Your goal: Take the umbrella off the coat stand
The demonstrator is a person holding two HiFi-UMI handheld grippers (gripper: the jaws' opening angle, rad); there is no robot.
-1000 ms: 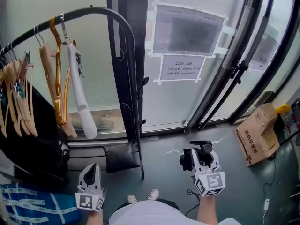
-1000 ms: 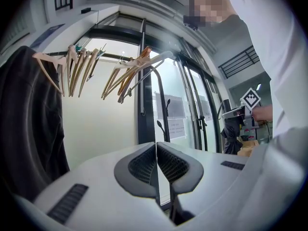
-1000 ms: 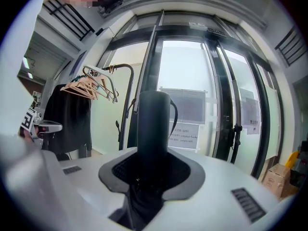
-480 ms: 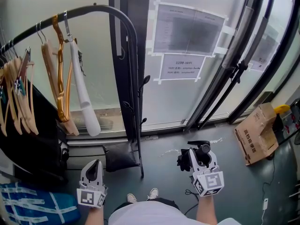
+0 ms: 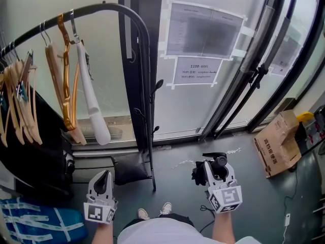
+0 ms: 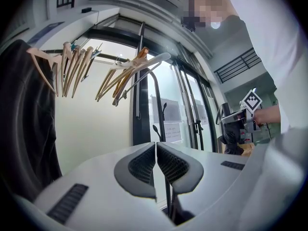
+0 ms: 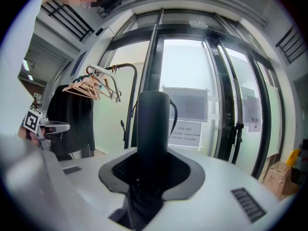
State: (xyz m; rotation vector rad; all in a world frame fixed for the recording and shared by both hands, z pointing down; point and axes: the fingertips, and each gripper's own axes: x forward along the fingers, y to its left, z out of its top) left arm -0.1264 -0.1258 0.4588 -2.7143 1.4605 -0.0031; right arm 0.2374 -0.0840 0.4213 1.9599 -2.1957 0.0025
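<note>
A folded black umbrella [image 5: 201, 172] sits low at the right of the head view, and my right gripper [image 5: 213, 171] is shut on it. In the right gripper view its thick black handle [image 7: 153, 124] rises upright between the pads, with a strap loop beside it, held by my right gripper [image 7: 153, 170]. The black coat stand [image 5: 143, 65] arches up at the left of centre, well apart from the umbrella. My left gripper [image 5: 103, 181] hangs low by the stand's foot. Its jaws [image 6: 156, 159] are shut with nothing between them.
Wooden hangers [image 5: 65, 85] and a white hanger [image 5: 91, 100] hang on the stand's rail, with a dark garment [image 5: 30, 151] below them. Glass doors with taped paper notices [image 5: 202, 32] stand ahead. A cardboard box [image 5: 278, 144] lies on the floor at the right.
</note>
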